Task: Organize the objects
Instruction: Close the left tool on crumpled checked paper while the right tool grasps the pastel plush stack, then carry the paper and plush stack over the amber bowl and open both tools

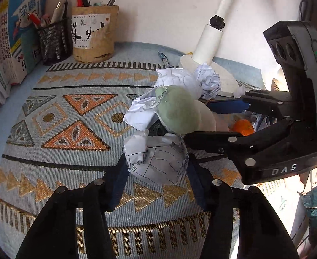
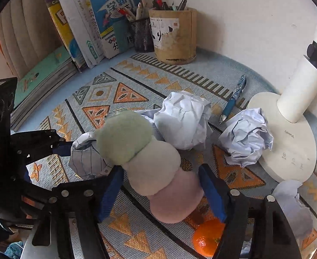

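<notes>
The plush toy point(image 1: 180, 110) hides part of the crumpled paper point(image 1: 145, 110) behind it in the left wrist view. There the right gripper point(image 1: 221, 125) covers most of the orange point(image 1: 243, 127). In the right wrist view the lamp point(image 2: 288, 142) is cut off at the right edge, its head unseen. Pens in the far bamboo holder point(image 2: 175, 36) are too small to tell apart.

"OPPLE" on lamp base point(image 2: 288, 151); "DAS" on right tool point(image 1: 219, 123).
</notes>
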`<state>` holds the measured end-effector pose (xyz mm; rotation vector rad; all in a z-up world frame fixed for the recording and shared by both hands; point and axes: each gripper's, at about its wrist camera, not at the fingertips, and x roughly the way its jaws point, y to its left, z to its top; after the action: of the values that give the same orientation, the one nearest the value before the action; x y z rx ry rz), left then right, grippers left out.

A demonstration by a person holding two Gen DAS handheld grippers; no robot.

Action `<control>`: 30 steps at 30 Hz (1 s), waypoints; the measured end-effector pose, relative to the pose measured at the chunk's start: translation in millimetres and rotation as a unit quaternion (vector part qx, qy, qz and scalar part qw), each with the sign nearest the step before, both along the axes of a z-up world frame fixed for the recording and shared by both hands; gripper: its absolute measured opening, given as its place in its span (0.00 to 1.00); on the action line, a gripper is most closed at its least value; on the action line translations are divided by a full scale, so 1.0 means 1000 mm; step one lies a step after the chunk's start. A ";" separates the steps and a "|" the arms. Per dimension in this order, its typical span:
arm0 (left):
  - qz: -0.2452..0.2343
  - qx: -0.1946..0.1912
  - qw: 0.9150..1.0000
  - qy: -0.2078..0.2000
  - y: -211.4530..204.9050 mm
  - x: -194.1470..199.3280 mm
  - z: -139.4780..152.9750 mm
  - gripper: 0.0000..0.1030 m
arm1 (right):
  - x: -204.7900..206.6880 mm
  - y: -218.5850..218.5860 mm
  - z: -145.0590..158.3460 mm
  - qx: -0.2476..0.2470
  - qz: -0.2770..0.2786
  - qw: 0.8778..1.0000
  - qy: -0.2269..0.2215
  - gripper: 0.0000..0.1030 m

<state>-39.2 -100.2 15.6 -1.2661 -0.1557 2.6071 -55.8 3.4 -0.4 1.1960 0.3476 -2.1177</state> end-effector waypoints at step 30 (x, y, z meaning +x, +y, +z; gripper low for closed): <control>-0.027 -0.007 0.994 0.106 0.070 0.094 0.024 0.45 | 0.173 0.192 0.022 -0.137 -0.343 0.928 -0.055 0.69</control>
<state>55.0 -30.4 39.9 -0.9741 -0.0639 2.6775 117.4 195.6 21.9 1.3860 -0.4809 -2.5431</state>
